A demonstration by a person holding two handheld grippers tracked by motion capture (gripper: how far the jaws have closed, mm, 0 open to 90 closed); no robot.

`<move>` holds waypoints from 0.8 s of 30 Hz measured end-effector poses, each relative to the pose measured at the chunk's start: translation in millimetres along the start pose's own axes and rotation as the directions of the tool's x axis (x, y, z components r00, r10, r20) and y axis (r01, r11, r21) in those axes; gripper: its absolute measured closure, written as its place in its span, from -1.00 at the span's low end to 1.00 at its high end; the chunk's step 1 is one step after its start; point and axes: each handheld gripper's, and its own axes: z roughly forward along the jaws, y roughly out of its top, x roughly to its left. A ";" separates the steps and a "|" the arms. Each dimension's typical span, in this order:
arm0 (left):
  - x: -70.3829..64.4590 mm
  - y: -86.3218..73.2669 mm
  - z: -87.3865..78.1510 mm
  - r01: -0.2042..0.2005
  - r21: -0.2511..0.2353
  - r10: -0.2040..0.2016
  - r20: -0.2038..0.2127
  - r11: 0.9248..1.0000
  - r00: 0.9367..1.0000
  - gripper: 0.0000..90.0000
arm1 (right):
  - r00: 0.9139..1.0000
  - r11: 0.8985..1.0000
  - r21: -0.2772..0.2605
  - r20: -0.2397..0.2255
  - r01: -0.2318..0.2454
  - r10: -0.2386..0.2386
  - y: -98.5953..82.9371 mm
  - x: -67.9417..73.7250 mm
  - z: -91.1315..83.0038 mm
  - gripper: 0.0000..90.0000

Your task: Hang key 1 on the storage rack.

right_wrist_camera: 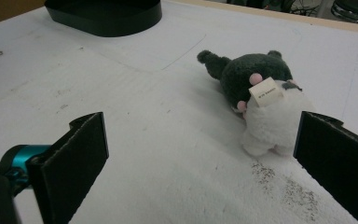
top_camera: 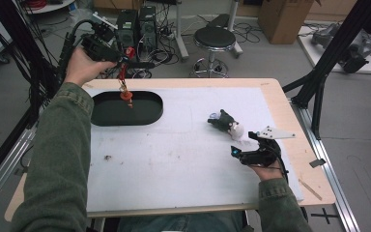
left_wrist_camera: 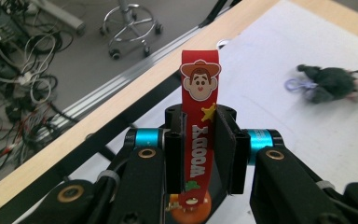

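White sheeting covers the wooden table (top_camera: 280,104), the largest thing here. On its far left part sits a black oval tray (top_camera: 145,108), shallow and dark inside. Toward the right of the sheet lies a small plush toy (top_camera: 228,124), dark grey at one end and white at the other, with a paper tag on it and a pale ring at its dark end; it rests on its side, well apart from the tray.

The left gripper (top_camera: 121,59) is raised above the tray's far edge. Its jaws are nearly together, pinching a red rubber strap (left_wrist_camera: 196,135) with a cowboy face at one end. In the high view the strap hangs down from the jaws, and an orange charm (top_camera: 125,95) at its lower end dangles over the tray, not clearly touching it.

The right gripper (right_wrist_camera: 200,158) sits low over the table, near the plush toy. Its jaws stand wide apart and hold nothing; the toy's white end lies just beside one jaw.
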 end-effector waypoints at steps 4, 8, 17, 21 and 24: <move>8.7 0.4 -1.3 0.020 -0.026 -0.019 0.005 0.999 1.000 0.66 | 1.000 1.000 0.005 -0.003 -0.002 0.002 -0.5 0.1 0.3 -0.95; 9.2 4.8 -6.9 0.003 -0.073 -0.004 -0.009 0.997 1.000 0.66 | 1.000 1.000 0.006 -0.004 0.002 -0.002 -0.7 -1.4 1.5 -0.95; 15.3 13.0 1.7 0.013 -0.068 -0.015 -0.028 0.998 1.000 0.66 | 1.000 1.000 0.012 -0.008 -0.003 0.003 -0.7 -0.5 1.6 -0.95; 18.2 14.2 12.2 0.022 -0.049 -0.024 -0.036 0.999 0.999 0.66 | 1.000 1.000 0.019 -0.011 0.003 -0.003 -1.4 -0.7 2.4 -0.95; 19.5 16.8 16.6 0.032 -0.057 -0.034 -0.034 0.998 0.999 0.66 | 1.000 1.000 0.015 -0.010 -0.001 0.001 -1.6 -1.6 2.0 -0.95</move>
